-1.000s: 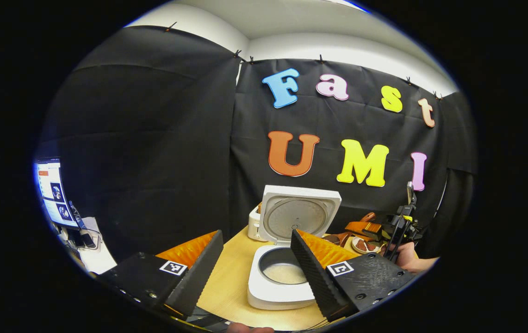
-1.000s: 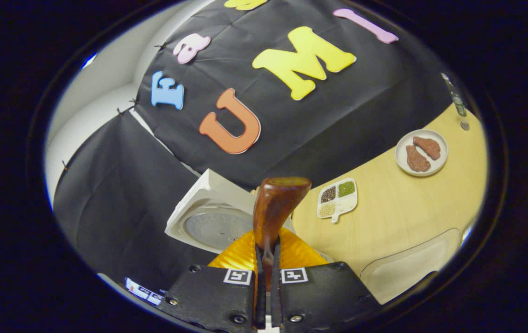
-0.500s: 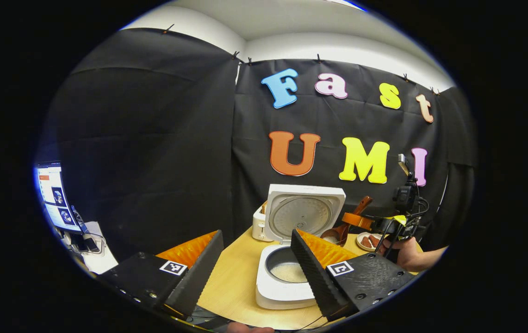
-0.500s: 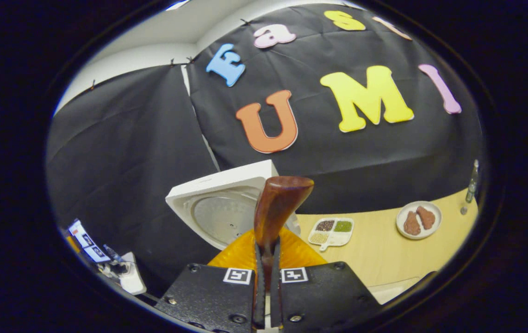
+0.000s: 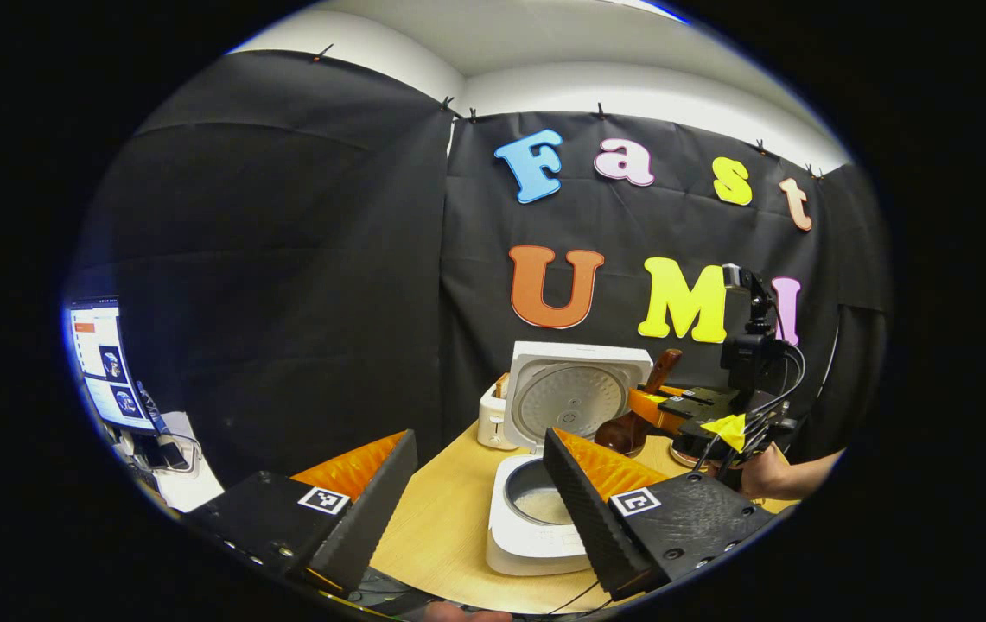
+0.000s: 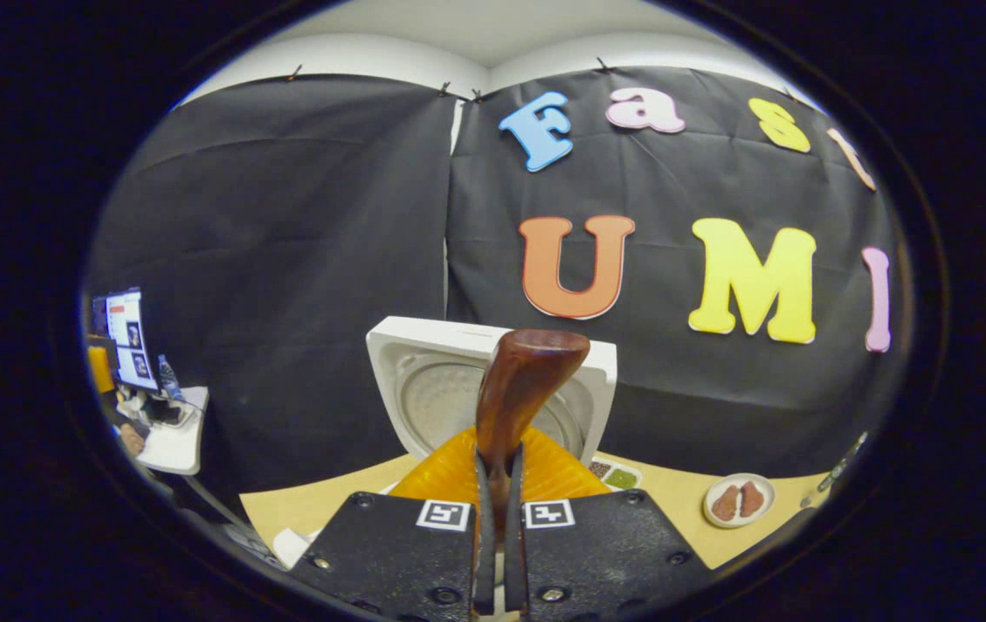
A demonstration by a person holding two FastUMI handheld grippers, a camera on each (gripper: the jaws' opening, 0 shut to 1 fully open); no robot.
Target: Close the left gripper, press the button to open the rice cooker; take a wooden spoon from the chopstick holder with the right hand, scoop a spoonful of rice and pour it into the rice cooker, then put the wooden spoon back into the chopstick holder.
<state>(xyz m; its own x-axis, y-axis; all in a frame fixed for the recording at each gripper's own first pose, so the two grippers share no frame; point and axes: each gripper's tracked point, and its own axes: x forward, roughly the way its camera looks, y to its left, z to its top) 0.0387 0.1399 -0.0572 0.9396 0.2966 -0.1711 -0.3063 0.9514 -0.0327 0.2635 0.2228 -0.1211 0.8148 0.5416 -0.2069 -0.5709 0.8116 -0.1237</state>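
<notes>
Rice cooker (image 5: 544, 484) sits on the wooden table (image 5: 441, 518) with its lid (image 5: 575, 397) standing upright and the inner pot exposed; a pale layer of rice is visible at the bottom of the pot. So I take the button step as done.

My right gripper (image 6: 497, 484) has its fingers pressed narrow on the handle of the wooden spoon (image 6: 520, 389), which sticks out forward from between them. From the left gripper view I see that same gripper (image 5: 683, 410) off to the right of the cooker, carrying the spoon (image 5: 635, 415) near the lid's right edge, bowl end low. I cannot tell whether the bowl holds rice.

My left gripper (image 5: 475, 492) hangs wide apart, holding nothing, in front of the cooker.

Judgement: I am in the scoop-and-pour step, either carrying a spoonful toward the pot or just finished tipping it. The chopstick holder cannot be made out here.

Next move, as I see it: bring the spoon bowl over the pot opening, clear of the upright lid, and roll the wrist to empty it. A small divided dish (image 6: 613, 473) and a plate (image 6: 739, 499) lie beyond on the table.
</notes>
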